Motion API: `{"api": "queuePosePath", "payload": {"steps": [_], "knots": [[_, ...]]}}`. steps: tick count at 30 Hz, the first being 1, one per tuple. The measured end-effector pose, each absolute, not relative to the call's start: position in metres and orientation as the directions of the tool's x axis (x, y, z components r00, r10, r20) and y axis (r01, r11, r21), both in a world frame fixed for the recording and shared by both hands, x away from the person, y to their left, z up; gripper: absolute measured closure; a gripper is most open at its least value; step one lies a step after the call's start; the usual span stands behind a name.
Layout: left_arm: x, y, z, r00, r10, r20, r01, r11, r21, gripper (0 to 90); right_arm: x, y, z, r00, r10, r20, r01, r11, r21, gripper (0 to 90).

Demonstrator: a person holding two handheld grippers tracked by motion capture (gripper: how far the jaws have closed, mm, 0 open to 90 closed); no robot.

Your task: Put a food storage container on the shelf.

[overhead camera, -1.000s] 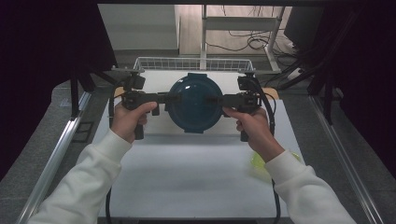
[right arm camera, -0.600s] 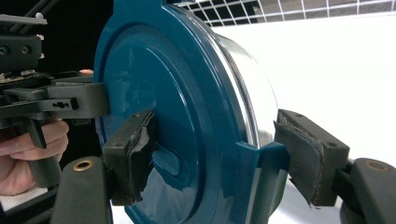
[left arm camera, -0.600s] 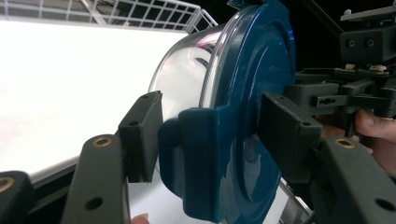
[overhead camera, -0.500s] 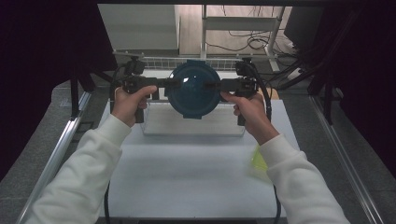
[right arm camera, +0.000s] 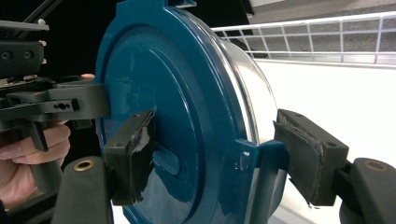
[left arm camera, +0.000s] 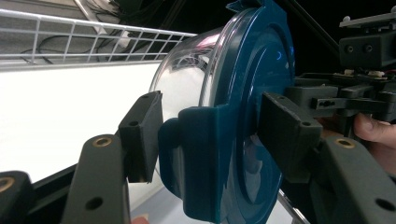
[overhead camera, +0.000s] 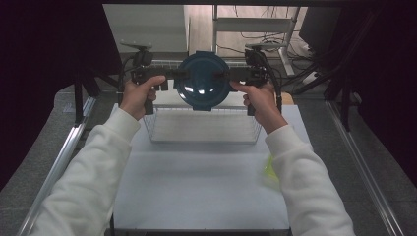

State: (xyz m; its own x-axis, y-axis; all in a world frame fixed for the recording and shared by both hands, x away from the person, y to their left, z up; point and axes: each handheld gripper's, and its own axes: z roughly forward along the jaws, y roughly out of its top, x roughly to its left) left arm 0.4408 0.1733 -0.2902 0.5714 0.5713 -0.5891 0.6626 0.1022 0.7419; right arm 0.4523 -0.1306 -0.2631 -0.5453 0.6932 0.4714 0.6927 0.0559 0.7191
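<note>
A round container (overhead camera: 202, 81) with a dark blue lid and a clear bowl hangs in the air above the wire basket (overhead camera: 204, 141), lid toward the high view. My left gripper (overhead camera: 179, 74) grips its left edge and my right gripper (overhead camera: 223, 74) its right edge. In the left gripper view the container (left arm camera: 233, 116) stands on edge, with my left gripper (left arm camera: 212, 135) shut over a lid latch, one pad on the bowl and one on the lid. In the right gripper view my right gripper (right arm camera: 215, 158) clamps the container (right arm camera: 177, 107) at the opposite latch in the same way.
The white wire basket sits at the far end of the pale table (overhead camera: 196, 191). A small yellow-green thing (overhead camera: 270, 169) lies at the table's right edge beside the right sleeve. Metal rails run along both sides, and cables and frames stand behind the table.
Both grippers have carried the container up and away from the person, from over the table's middle to above the far side of the wire basket. Both stay shut on it.
</note>
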Motion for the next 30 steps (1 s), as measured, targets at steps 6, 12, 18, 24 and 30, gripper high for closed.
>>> {"api": "queuePosePath", "payload": {"steps": [6, 12, 18, 24, 30], "knots": [[0.455, 0.173, -0.299, 0.564, 0.564, -0.603, 0.679, 0.099, 0.728, 41.6, 0.466, -0.131, -0.267, -0.527, 0.700, 0.481, 0.711, 0.053, 0.701, 30.1], [0.467, 0.170, -0.309, 0.545, 0.554, -0.630, 0.707, 0.100, 0.700, 41.6, 0.476, -0.134, -0.275, -0.508, 0.709, 0.489, 0.730, 0.053, 0.681, 30.3], [0.474, 0.170, -0.315, 0.524, 0.550, -0.650, 0.722, 0.119, 0.682, 41.9, 0.486, -0.136, -0.283, -0.485, 0.706, 0.516, 0.753, 0.037, 0.657, 30.3], [0.480, 0.170, -0.319, 0.501, 0.545, -0.672, 0.734, 0.143, 0.664, 42.2, 0.493, -0.137, -0.287, -0.467, 0.700, 0.541, 0.763, 0.010, 0.646, 30.5], [0.491, 0.171, -0.324, 0.464, 0.531, -0.709, 0.762, 0.169, 0.625, 42.3, 0.503, -0.138, -0.293, -0.431, 0.691, 0.581, 0.784, -0.032, 0.620, 30.8]]}}
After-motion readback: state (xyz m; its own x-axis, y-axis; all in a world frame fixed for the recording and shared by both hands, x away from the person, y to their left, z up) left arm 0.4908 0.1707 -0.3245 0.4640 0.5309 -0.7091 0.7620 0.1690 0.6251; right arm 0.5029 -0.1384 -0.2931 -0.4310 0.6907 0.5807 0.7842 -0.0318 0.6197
